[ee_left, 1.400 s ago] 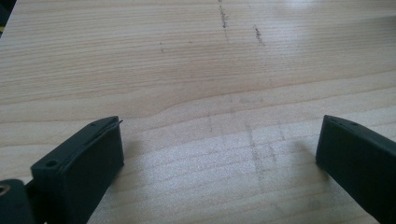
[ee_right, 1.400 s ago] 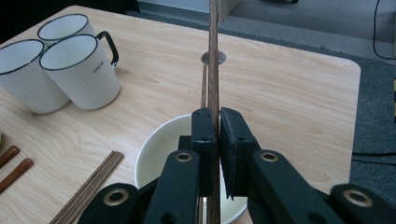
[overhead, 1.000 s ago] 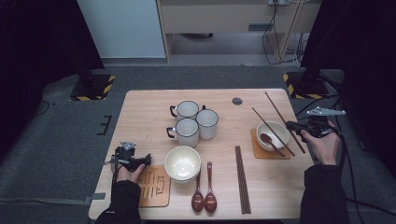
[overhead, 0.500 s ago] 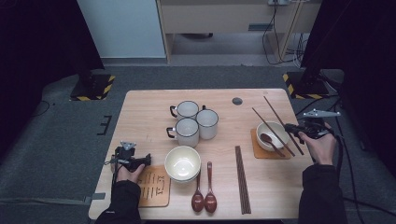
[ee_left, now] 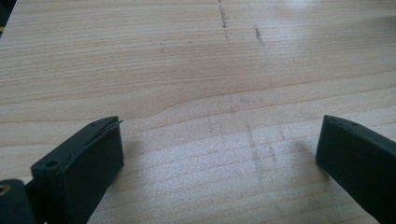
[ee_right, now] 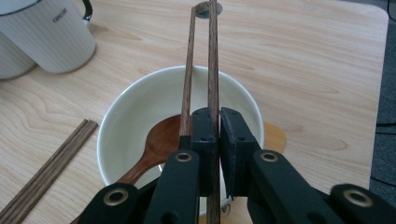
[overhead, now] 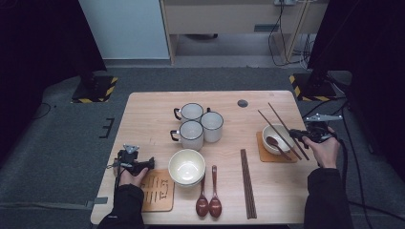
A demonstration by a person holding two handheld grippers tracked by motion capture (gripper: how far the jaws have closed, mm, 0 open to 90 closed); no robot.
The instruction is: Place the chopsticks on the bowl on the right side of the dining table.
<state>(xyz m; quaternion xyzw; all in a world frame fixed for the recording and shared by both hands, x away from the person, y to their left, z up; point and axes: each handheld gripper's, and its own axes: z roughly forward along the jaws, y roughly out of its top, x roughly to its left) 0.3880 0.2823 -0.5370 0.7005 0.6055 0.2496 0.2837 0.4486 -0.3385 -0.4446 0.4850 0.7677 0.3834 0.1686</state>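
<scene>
A pair of long dark wooden chopsticks (ee_right: 212, 60) is pinched between the pressed-together jaws of the right gripper (ee_right: 215, 135), slanting over a small white ceramic bowl (ee_right: 126, 116) that holds a brown wooden spoon (ee_right: 159, 140). In the high view the chopsticks (overhead: 282, 129) cross this bowl (overhead: 272, 130), which sits on a round tan coaster (overhead: 260, 150) near the right edge of the light wooden table (overhead: 153, 109). Well apart, the left gripper (overhead: 143, 164) rests low on the table beside a larger white bowl (overhead: 186, 167), jaws spread with only bare wood between them.
</scene>
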